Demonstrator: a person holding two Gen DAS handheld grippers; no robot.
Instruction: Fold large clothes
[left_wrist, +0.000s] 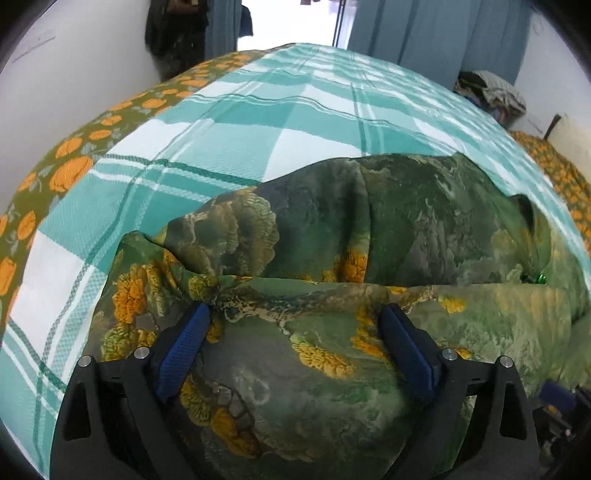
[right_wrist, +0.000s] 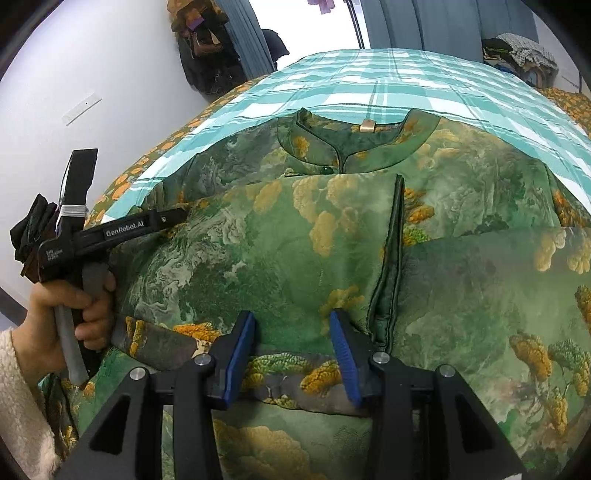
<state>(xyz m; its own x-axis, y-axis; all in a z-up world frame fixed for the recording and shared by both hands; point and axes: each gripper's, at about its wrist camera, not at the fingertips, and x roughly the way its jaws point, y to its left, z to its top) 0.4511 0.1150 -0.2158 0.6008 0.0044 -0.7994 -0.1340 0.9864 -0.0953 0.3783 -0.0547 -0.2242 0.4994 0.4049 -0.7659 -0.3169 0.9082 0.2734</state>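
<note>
Here one garment (right_wrist: 280, 236), two hand-held grippers, one bed (left_wrist: 236, 122).

A home bedroom: a wide bed spread with a teal-and-white checked cotton cover (left_wrist: 258, 122) over an olive sheet printed with orange flowers (left_wrist: 70, 162). Long grey-blue curtains (right_wrist: 443, 22) flank a bright opening behind. Dark bags or coats, hard to make out, hang on the white wall (right_wrist: 199, 55); a heap of folded clothes (left_wrist: 491, 92) sits beside.

The garment (right_wrist: 303, 236) lies on the bedspread (right_wrist: 388, 85), collar (right_wrist: 354, 147) at its far end.
</note>
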